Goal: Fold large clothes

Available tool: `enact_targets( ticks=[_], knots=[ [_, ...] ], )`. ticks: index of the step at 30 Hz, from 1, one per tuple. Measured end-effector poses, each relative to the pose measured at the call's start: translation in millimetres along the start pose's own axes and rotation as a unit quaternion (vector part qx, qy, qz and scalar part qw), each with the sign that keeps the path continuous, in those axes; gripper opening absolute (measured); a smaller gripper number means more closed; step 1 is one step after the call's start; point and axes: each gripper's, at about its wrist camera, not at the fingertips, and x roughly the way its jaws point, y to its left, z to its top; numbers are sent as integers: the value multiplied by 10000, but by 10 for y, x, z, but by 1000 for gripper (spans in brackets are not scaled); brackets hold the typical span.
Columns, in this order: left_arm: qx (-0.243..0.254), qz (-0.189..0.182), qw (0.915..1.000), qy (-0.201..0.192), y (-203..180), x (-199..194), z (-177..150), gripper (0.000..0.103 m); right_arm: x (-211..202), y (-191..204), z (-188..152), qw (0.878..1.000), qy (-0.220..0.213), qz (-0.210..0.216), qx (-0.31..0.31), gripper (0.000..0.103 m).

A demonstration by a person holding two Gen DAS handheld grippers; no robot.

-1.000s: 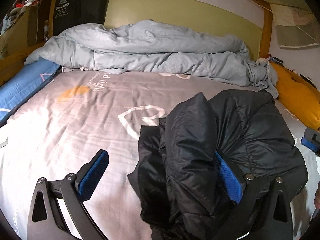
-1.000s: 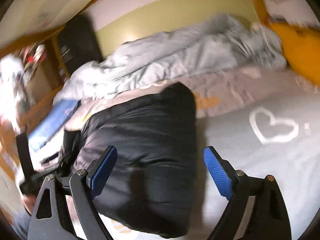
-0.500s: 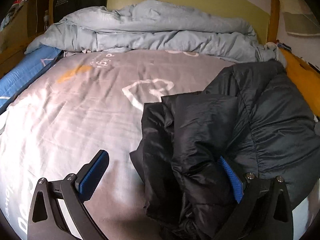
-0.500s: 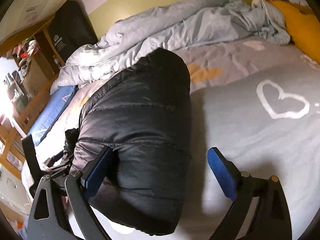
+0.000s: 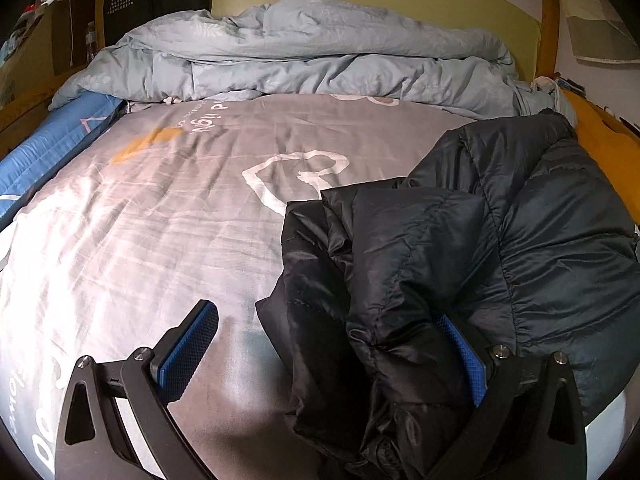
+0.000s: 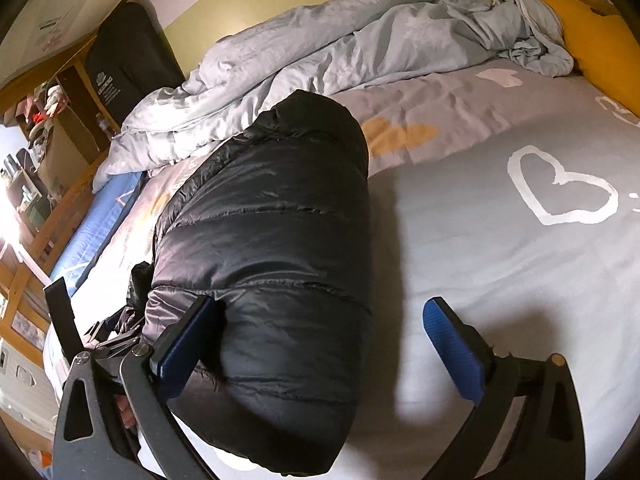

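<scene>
Black puffer jacket [image 6: 272, 240] between opening right gripper [image 6: 320, 344] jaws, angled downward.

Our left claw [image 5: 328, 354] is a black frame with triangular cut-outs in each arm, silver screws at the joints, and blue pads [image 5: 188, 350] with a fine dimpled texture. Our right claw [image 6: 320, 354] is built the same: black arms, round screw heads, blue textured fingers [image 6: 454, 350].

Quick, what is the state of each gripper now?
Left gripper: open, black jacket between the jaws, not clamped.
Right gripper: jaws opening, jacket between them.
</scene>
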Motion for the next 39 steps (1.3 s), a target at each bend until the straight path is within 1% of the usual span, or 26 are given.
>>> enact_targets(
  ticks=[2,4,5,6,7,8,9,12,13,14,16,17,18,19,20,21,22,23,25,26,28,32,34,39],
  knots=[
    [-109,-28,9999,57,15,5,0,103,-11,8,4,10000,-25,-18,-3,102],
    [-385,-148,9988,265,61,37,20,103,-13,14,7,10000,-55,1,-1,102],
    [-599,-285,9969,416,100,63,29,103,-2,10,7,10000,-52,36,18,102],
    [-877,-492,9932,594,156,96,31,103,23,-3,7,9999,-8,113,67,102],
    [-1190,-768,9868,784,225,136,21,103,57,-25,4,9996,61,215,155,102],
    [-1369,-989,9816,890,267,160,11,103,105,-55,-9,9988,168,351,289,102],
    [-1446,-1178,9780,931,293,173,5,103,166,-96,-17,9970,319,524,463,102],
    [-1562,-1496,9711,1007,327,174,2,103,368,-219,-76,9858,772,1093,1018,102],
    [-1648,-1657,9667,1044,342,178,-1,103,430,-239,-94,9820,898,1258,1089,102],
    [-1716,-1801,9626,1074,348,176,-2,103,479,-245,-105,9796,1004,1366,1082,102],
    [-1788,-2030,9563,1107,329,160,-1,102,499,-245,-106,9794,1023,1394,1043,102],
    [-1812,-2163,9531,1094,314,150,-4,94,494,-242,-101,9792,1014,1413,1041,99],
    [-1854,-2309,9493,1053,302,134,-5,79,480,-240,-97,9795,972,1413,1055,96],
    [-1913,-2468,9445,1019,300,124,-9,71,461,-231,-98,9801,919,1417,1046,88],
    [-2002,-2652,9380,984,301,116,-14,59,433,-210,-95,9812,871,1416,981,78],
    [-2040,-2758,9350,898,299,87,-7,50,396,-177,-84,9832,812,1383,871,74],
    [-2000,-2776,9361,816,287,50,14,47,344,-154,-62,9849,730,1368,765,66],
    [-1917,-2767,9389,724,262,9,39,43,283,-129,-36,9860,617,1398,672,60],
    [-1723,-2698,9459,525,180,-113,100,40,191,-66,18,9879,429,1402,498,56],
    [-1650,-2695,9477,443,150,-166,132,39,128,-21,41,9895,306,1360,371,53],
    [-1527,-2727,9494,299,64,-261,192,39,12,39,88,9911,62,1314,213,52],
    [-1457,-2934,9448,88,-165,-416,369,39,-310,-37,213,9912,-371,1262,164,52],
    [-1381,-3010,9436,-42,-361,-503,487,39,-490,-94,302,9906,-600,1215,187,52],
    [-972,-3274,9396,-237,-1047,-676,770,39,-1041,-337,551,9891,-1182,879,-88,52]
  ],
)
